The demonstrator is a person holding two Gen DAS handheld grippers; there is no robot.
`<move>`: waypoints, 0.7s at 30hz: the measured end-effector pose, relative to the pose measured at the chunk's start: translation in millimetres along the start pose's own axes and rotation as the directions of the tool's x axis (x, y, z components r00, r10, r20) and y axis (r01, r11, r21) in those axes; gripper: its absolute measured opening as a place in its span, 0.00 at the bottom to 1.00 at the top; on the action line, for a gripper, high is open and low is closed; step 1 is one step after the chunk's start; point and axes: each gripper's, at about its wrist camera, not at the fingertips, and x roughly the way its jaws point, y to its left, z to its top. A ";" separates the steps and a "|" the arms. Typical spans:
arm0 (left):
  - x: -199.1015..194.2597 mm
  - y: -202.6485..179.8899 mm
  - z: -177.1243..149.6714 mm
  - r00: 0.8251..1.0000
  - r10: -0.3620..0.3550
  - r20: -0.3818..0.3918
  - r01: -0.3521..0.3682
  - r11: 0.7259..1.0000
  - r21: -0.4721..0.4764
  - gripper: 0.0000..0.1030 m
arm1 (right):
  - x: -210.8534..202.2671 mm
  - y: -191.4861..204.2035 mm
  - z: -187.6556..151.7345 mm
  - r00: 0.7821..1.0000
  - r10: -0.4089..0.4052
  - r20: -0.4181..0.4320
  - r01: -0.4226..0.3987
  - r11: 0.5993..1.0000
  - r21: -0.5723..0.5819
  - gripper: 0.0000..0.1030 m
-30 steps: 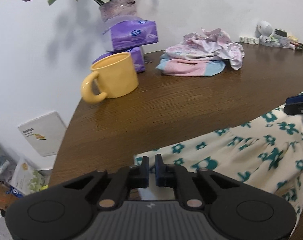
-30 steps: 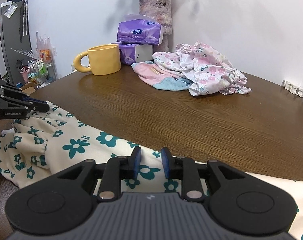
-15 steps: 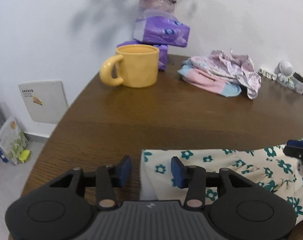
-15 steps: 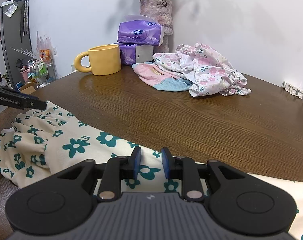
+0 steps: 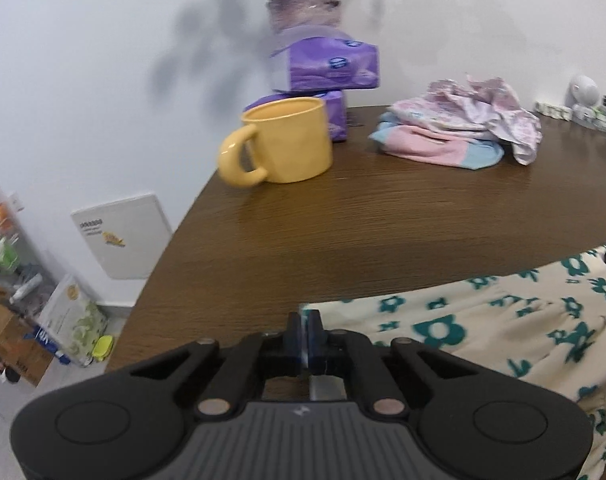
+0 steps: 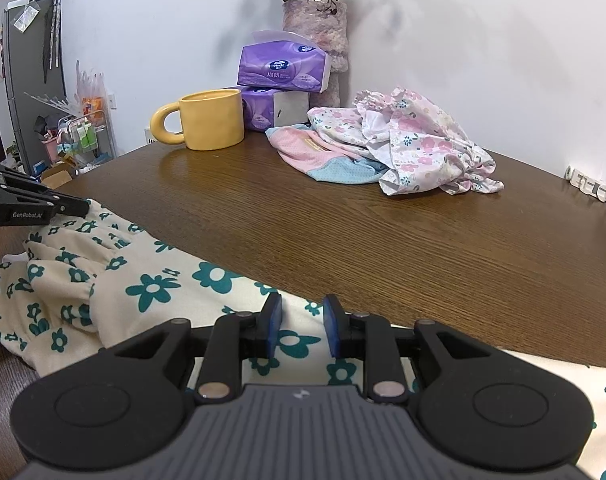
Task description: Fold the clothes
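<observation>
Now left gripper jaws pinched at floral garment corner, right gripper above cloth

You are working at a dark wooden table standing against a plain white wall; a grey cabinet and a cluttered wire rack are standing further left.

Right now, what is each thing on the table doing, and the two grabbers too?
Left gripper: shut at the corner of the cream dress.
Right gripper: jaws a little apart, over the cream dress.
Cream dress: with teal flowers, spread out, rumpled at one end.
Pile of clothes: heaped, top one crumpled.
Yellow mug: upright.
Tissue packs: two, stacked.
Vase: upright, holding flowers.
Table: brown wood.
</observation>
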 end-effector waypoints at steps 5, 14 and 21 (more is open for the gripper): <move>-13.0 29.9 -6.1 0.997 -0.076 -0.011 0.072 0.972 -0.224 0.29 | -0.1 -0.1 0.0 1.000 0.001 0.000 -0.001 1.000 0.001 0.22; -20.0 32.4 -15.0 0.987 -0.162 -0.025 0.143 0.929 -0.342 0.42 | -0.9 0.4 -0.2 1.000 -0.002 0.001 0.002 1.000 -0.002 0.22; -21.3 8.1 -14.8 0.999 -0.042 -0.023 0.038 0.988 -0.150 0.02 | -1.2 0.4 -0.5 1.000 0.001 0.001 -0.001 1.000 0.000 0.22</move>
